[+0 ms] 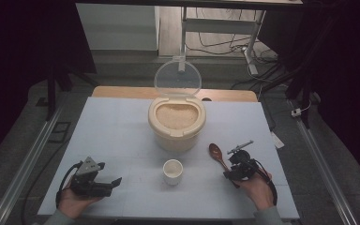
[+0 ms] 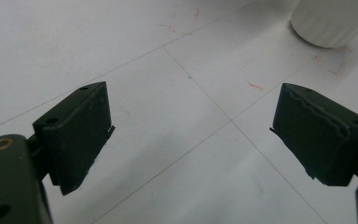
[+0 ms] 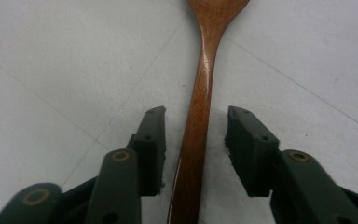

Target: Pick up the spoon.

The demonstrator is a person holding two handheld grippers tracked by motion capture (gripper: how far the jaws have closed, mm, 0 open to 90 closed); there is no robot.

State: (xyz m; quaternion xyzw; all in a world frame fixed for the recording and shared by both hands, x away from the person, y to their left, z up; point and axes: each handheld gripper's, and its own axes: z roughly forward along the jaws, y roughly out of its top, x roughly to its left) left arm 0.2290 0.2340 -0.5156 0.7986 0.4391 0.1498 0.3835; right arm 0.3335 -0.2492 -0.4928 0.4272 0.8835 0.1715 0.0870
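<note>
Straddling the spoon (image 3: 200, 93) handle, the right gripper (image 3: 196, 140) sat with jaws apart, not touching. The left gripper (image 2: 191, 135) gaped wide near the cup (image 1: 172, 171).

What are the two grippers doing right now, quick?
Left gripper: open, holding nothing, over the bare table.
Right gripper: open, jaws on either side of the wooden spoon handle, not clamped on it yet.
</note>
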